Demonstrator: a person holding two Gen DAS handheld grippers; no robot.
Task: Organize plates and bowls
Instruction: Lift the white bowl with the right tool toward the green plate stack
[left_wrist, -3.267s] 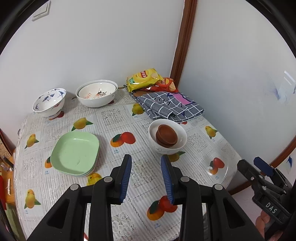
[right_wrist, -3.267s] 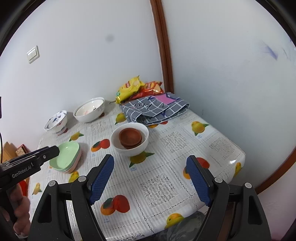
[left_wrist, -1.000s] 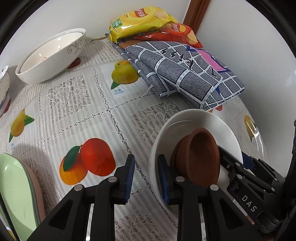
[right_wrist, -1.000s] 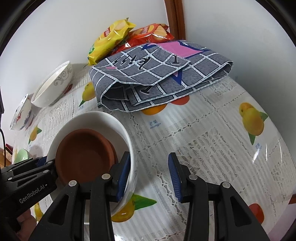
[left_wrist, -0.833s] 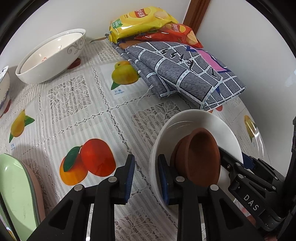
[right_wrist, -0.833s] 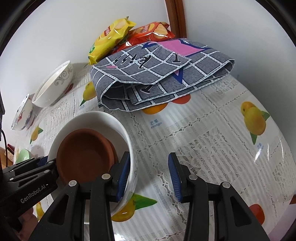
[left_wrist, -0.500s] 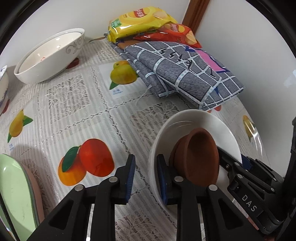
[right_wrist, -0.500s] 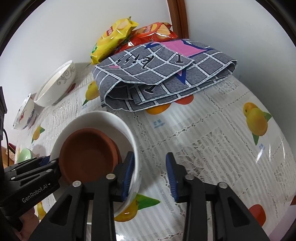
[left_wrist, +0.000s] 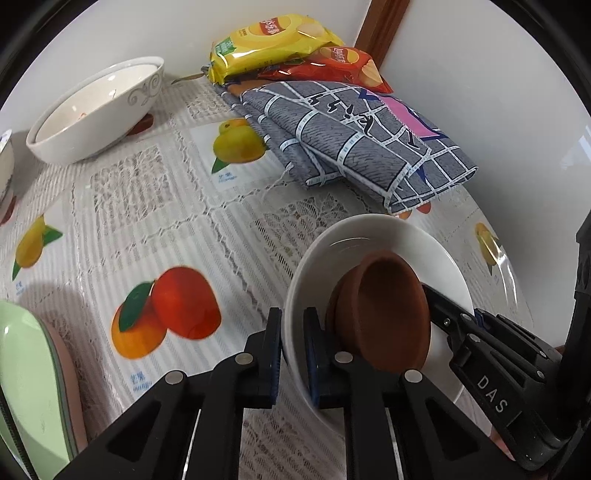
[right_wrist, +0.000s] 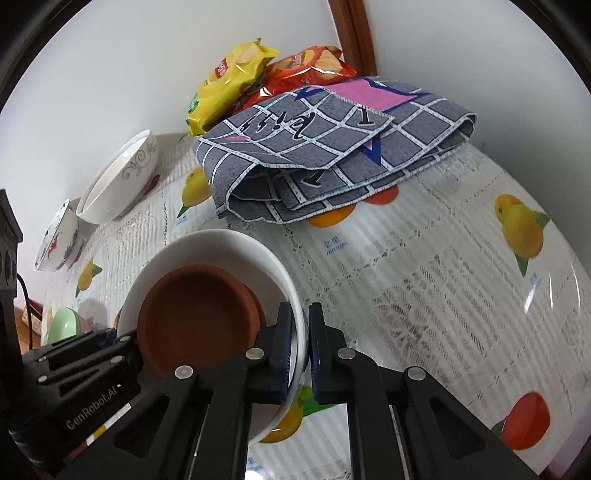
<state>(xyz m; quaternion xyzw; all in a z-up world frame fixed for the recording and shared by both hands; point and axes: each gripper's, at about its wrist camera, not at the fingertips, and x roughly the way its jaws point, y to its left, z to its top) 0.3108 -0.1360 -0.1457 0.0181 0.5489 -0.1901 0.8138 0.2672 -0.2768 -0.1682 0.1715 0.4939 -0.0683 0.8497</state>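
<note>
Three white bowls are being counted: one plain white bowl, one scroll-patterned bowl and one blue-painted bowl. Two brown dishes are being seen nested together. One green plate is being seen on a pinkish one beneath. Two snack bags are being counted, one yellow bag and one red bag, along with one folded cloth and two grippers, the left gripper and the right gripper.
</note>
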